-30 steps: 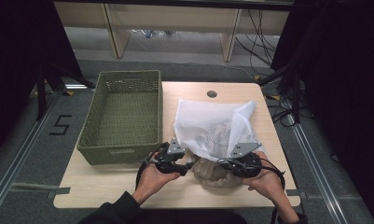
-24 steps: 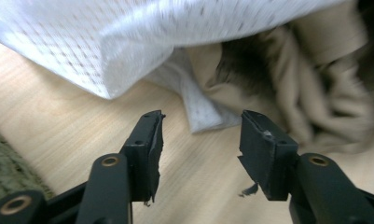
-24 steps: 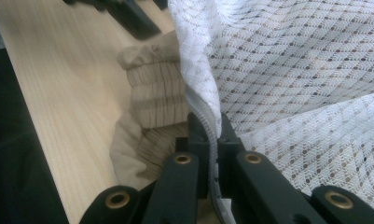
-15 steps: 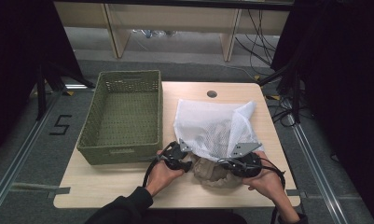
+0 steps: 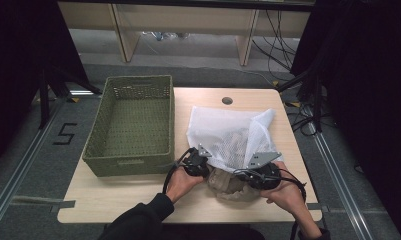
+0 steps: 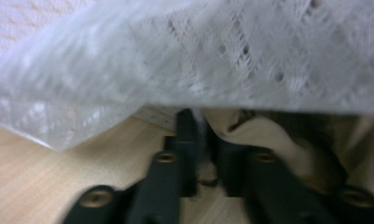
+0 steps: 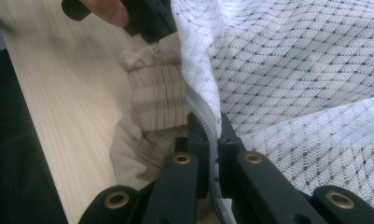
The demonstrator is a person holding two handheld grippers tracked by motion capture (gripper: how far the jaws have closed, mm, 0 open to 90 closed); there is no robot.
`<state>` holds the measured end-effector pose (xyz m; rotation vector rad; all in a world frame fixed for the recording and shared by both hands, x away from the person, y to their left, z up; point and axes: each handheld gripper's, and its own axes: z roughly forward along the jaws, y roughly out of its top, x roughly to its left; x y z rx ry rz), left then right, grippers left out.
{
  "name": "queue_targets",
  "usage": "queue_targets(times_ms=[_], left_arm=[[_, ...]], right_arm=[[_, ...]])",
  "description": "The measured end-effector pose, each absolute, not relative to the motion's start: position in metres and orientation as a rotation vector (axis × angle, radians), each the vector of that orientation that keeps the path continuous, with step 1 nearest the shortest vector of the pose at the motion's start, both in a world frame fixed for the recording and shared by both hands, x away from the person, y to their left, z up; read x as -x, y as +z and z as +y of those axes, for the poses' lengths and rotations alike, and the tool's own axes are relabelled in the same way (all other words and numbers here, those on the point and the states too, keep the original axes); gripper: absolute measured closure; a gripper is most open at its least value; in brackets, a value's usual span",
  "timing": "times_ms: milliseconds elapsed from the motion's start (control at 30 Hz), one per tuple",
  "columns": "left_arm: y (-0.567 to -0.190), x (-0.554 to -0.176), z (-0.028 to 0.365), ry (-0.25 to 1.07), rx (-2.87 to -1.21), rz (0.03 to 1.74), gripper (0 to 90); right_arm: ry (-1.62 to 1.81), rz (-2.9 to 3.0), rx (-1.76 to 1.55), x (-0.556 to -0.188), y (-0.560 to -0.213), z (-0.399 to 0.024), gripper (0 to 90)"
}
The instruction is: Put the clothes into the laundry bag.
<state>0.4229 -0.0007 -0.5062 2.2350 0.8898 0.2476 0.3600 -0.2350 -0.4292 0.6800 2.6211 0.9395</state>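
We see the mesh bag (image 5: 231, 136) at the surface's near edge, its mouth facing both claws: right claw (image 7: 208, 135) clamped on the rim, left claw (image 6: 203, 140) just closed on it, beige cloth (image 5: 227, 182) half out between them.

The two black jaws of the left gripper (image 6: 204, 154) are coming up from six o'clock and have just been closing, with a bit of white mesh bag (image 6: 231, 60) between them. Beige cloth (image 6: 268, 135) is bunching at four o'clock. The wooden table (image 6: 49, 177) is showing at eight o'clock.
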Motion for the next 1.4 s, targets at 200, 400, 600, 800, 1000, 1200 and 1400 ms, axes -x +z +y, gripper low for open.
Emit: queue_targets(times_ms=[200, 400, 600, 800, 1000, 1200, 1400], left_arm=[[-0.501, -0.414, 0.021, 0.245, -2.190, 0.910, 87.9], [-0.494, -0.405, 0.030, 0.253, -2.193, 0.901, 87.8], [-0.504, -0.407, 0.023, 0.240, -2.211, 0.928, 72.7], [-0.507, -0.415, 0.015, 0.240, -2.199, 0.959, 62.3], [-0.507, -0.411, 0.017, 0.178, -2.200, 0.935, 86.7], [-0.505, -0.402, 0.020, 0.139, -2.183, 0.904, 87.3], [-0.505, -0.391, 0.022, 0.116, -2.188, 0.877, 87.6]], right_arm=[[0.906, 2.630, -0.673, -0.360, -0.431, -0.234, 89.5], [0.869, 2.643, -0.700, -0.360, -0.433, -0.233, 89.6], [0.860, 2.647, -0.685, -0.359, -0.435, -0.231, 89.6], [0.872, 2.661, -0.676, -0.359, -0.433, -0.231, 89.5], [0.893, 2.712, -0.639, -0.357, -0.433, -0.229, 89.6], [0.884, 2.768, -0.644, -0.360, -0.447, -0.214, 89.6], [0.830, 2.783, -0.677, -0.379, -0.468, -0.192, 89.9]])
